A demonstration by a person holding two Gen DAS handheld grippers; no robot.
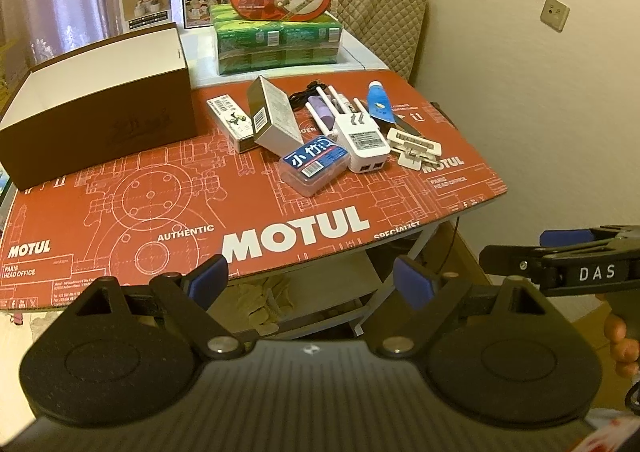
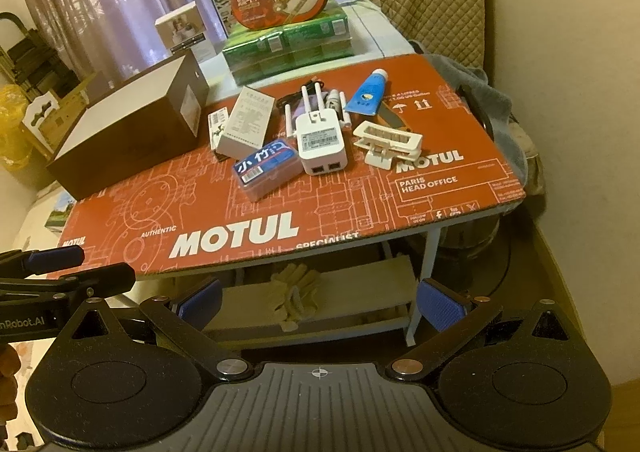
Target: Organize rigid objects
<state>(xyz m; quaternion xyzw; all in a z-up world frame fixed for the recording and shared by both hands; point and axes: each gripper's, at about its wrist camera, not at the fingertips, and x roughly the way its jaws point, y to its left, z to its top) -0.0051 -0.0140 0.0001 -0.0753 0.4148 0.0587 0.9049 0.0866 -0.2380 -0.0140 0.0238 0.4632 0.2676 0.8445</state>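
Red printed cardboard tabletop carries, left to right: large brown cardboard box with white top, long axis running toward the near-left corner; narrow white barcoded carton, lying flat, long axis front to back; grey-and-white upright carton, tilted, leaning on its neighbours; clear plastic case with blue label, long axis diagonal, near-left to far-right; white wall-plug router with antennas, ports facing the viewer, antennas pointing away; blue squeeze tube with white cap, cap pointing away; cream plastic clip, long axis crosswise. Left gripper and right gripper: both held off the near edge, jaws spread apart, holding nothing.
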